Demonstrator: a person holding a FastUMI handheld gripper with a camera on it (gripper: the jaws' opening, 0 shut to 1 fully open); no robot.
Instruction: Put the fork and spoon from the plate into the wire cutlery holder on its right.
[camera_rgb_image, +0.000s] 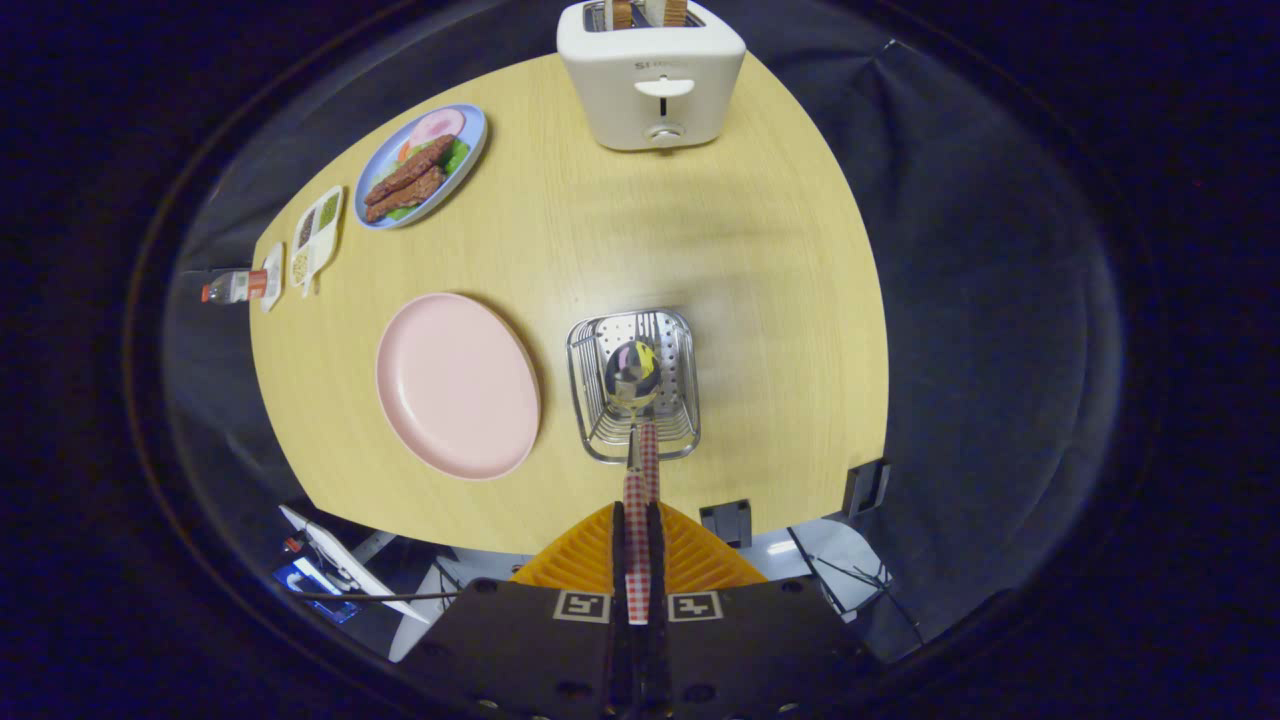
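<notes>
Now the spoon is held by its checked handle, the gripper clamped on it, bowl hanging over the holder. The plate lies bare (the fork is perhaps already inside, hard to tell). Lowering, then release, is called for next.

A light wood-grain desk with a rounded outline stands inside a booth walled with dark cloth, which hangs in folds behind and to the side of it. Soft, even light falls on the desktop, with a faint shadow across its middle. Two black clamps grip the near edge. Beneath that edge show a pale floor and some thin black cables.
</notes>
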